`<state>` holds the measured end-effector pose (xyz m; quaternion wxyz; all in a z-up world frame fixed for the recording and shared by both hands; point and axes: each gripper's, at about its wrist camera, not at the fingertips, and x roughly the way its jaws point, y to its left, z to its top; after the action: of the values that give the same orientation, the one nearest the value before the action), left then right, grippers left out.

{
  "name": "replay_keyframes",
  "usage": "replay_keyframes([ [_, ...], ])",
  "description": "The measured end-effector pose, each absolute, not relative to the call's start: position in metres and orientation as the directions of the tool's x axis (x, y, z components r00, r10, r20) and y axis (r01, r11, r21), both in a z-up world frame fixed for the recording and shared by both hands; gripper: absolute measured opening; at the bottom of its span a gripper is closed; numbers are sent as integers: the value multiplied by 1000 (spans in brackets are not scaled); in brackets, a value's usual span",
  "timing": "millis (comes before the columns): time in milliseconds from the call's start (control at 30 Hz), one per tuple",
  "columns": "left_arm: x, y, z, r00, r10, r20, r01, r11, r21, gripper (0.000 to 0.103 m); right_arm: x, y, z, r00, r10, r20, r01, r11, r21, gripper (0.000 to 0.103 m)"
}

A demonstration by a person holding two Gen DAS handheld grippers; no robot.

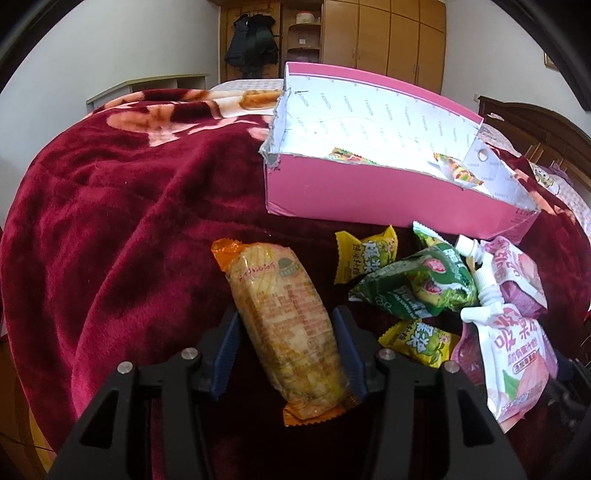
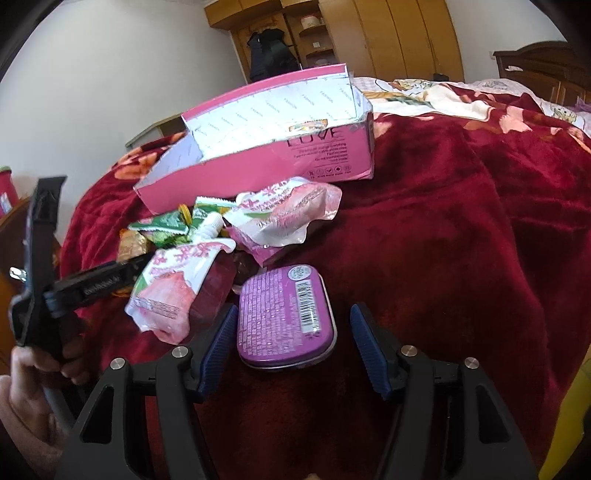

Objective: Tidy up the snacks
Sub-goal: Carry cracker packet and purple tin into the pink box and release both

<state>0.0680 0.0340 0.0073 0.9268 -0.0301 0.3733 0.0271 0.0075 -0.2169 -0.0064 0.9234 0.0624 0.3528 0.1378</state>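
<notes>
**Snack sorting on a red blanket: one packet gripped, one tin framed**

A long orange-ended snack packet (image 1: 291, 328) lies lengthwise between the blue pads of the left gripper (image 1: 288, 354), which press against both its sides; the tool angles downward over a dark red blanket (image 1: 110, 221). Just right of the packet sits a heap of small yellow packets (image 1: 365, 258), a green pouch (image 1: 417, 291) and pink spouted drink pouches (image 1: 513, 362). Beyond them stands a pink cardboard box (image 1: 369, 192), its top torn open, with a few wrapped snacks visible inside.

The right wrist view shows a purple tin (image 2: 286, 317), barcode label up, lying on the blanket inside the right gripper (image 2: 291, 350). The left pad is at or almost at the tin's edge, while a clear gap separates the right pad from it, so the jaws stand fairly wide and nothing is clamped. At the left edge of that view a hand (image 2: 26, 387) grasps the left gripper's handle. Wooden wardrobes (image 1: 388, 33) line the far wall.
</notes>
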Motion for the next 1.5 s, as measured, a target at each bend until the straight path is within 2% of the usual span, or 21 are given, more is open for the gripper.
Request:
replay_keyframes([
  [167, 66, 33, 8, 723, 32, -690, -68, 997, -24, 53, 7, -213, -9, 717, 299, -630, -224, 954, 197, 71],
  [533, 49, 35, 16, 745, -3, -667, -33, 999, -41, 50, 6, -212, -11, 729, 285, -622, -216, 958, 186, 71],
  [700, 41, 36, 23, 750, -30, -661, -21, 997, -69, 49, 3, -215, -9, 746, 263, -611, -187, 964, 186, 59],
  [733, 39, 36, 25, 751, -40, -659, -16, 997, -79, 49, 1, -218, -9, 751, 267, -604, -181, 963, 201, 54],
  [900, 30, 35, 40, 779, -57, -624, -3, 996, -94, 49, -1, -228, -8, 760, 305, -574, -170, 946, 277, 53],
  [1233, 44, 32, 74, 825, -79, -559, 32, 995, -93, 49, -9, -226, 0, 770, 296, -565, -175, 950, 258, 53],
  [1500, 79, 28, 85, 830, -89, -551, 62, 996, -68, 49, -15, -221, 7, 780, 289, -555, -194, 955, 225, 52],
])
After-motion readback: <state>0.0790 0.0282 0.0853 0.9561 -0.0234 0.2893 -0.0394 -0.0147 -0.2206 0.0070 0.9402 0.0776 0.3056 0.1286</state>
